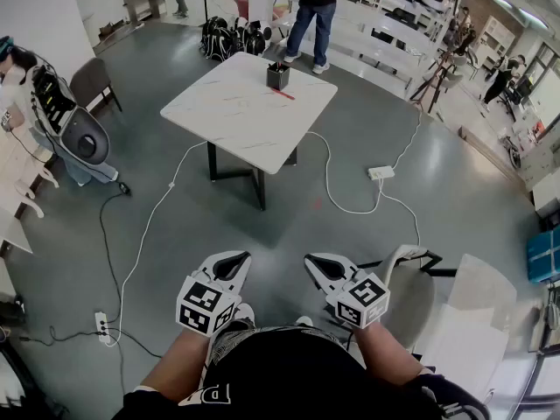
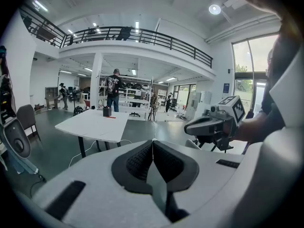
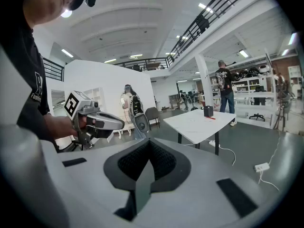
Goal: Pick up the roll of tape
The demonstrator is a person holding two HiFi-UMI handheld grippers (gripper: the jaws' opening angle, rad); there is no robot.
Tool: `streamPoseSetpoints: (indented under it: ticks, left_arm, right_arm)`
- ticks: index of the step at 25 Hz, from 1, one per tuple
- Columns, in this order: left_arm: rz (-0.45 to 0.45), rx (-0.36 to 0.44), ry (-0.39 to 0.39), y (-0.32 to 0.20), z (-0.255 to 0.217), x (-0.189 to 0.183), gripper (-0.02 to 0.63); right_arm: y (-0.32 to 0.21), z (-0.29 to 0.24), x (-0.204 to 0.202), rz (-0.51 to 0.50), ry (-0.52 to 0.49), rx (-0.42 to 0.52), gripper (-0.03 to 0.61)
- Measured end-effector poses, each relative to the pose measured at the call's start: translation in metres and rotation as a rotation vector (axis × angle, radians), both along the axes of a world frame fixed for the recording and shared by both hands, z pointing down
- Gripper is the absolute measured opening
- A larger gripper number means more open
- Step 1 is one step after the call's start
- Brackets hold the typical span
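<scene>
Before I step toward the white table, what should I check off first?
1. Left tongs free: ok, shut, nothing between them.
2. Right tongs free: ok, shut, empty.
3. Roll of tape located: not ok. The table shows only a black holder and a red item.
4. Table in reach: not ok, it stands well ahead.
5. Walkway: not ok, a white cable and a power strip lie on the floor.
6. Bystander: ok, beyond the table's far edge.

Wears a black T-shirt (image 1: 289,374) with short sleeves and white letters (image 1: 213,396). Has a white left gripper (image 1: 231,262) and a white right gripper (image 1: 318,264) with black bumpy pads (image 2: 135,160). Shows black-and-white squares on each gripper's cube (image 1: 207,304).
</scene>
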State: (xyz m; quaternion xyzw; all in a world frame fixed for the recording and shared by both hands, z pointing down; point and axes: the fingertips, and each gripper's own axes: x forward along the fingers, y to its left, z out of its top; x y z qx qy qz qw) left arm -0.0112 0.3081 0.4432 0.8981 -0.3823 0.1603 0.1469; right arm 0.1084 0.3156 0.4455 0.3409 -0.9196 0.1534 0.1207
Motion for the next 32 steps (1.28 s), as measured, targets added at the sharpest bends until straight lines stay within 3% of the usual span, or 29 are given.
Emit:
streamPoseSetpoints:
  ticks: [17,22,32]
  left_arm:
    - [0.065,-0.008,-0.002,-0.023,0.008,-0.015,0.018]
    - [0.108,-0.061,0.004,-0.029,0.017,-0.025,0.02]
    - [0.163,-0.048,-0.004,-0.05,0.021,-0.065,0.018]
  right_arm:
    - [-0.018,0.002,-0.024,0.037,-0.02,-0.007,0.005]
    - [-0.022,0.003,-0.042,0.049,-0.005,-0.015,0.005]
    - [-0.037,0.009,-0.073,0.133,-0.006,-0.025,0.005]
